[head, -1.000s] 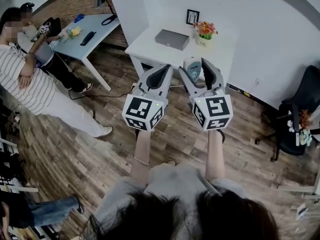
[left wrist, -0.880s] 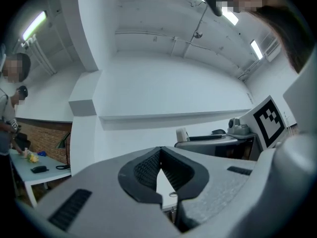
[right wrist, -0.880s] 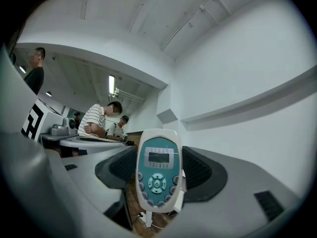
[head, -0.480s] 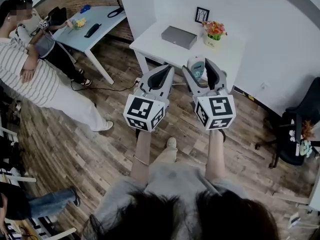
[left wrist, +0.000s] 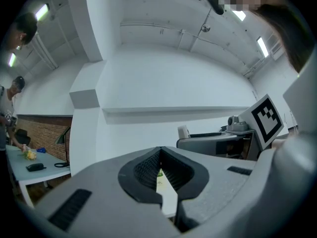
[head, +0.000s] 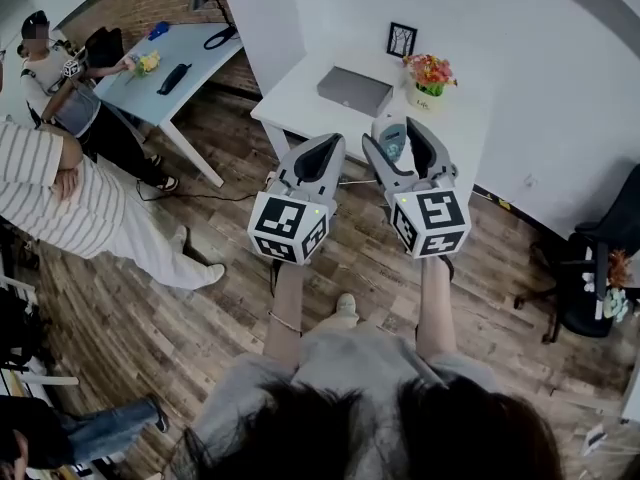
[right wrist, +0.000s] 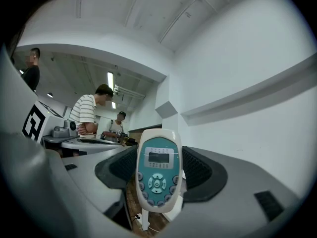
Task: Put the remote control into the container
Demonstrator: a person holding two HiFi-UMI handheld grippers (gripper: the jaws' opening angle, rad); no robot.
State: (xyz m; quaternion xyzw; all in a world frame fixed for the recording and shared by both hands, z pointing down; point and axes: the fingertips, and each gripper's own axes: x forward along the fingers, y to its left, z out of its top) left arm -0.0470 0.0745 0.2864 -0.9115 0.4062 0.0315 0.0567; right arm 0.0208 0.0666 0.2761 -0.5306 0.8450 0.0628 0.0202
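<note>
In the head view my right gripper (head: 398,131) is shut on a white remote control (head: 392,142) with a teal face, held upright between its jaws. The right gripper view shows the remote (right wrist: 157,175) close up, screen and buttons facing the camera, pinched by the black pads (right wrist: 198,170). My left gripper (head: 325,146) is held beside it, shut with nothing in it; its pads (left wrist: 173,171) meet along a thin slit. A grey box-shaped container (head: 355,90) lies on the white table (head: 300,96) ahead of both grippers, beyond their tips.
A flower pot (head: 430,74) and a small picture frame (head: 401,39) stand at the back of the white table. A second table (head: 195,53) at the left holds a black remote. A person in a striped shirt (head: 60,198) stands at the left. A black chair (head: 600,258) is at the right.
Both grippers keep their hold and place in front of me. The view has shifted slightly, and the person in the striped shirt has moved further left in the picture.
</note>
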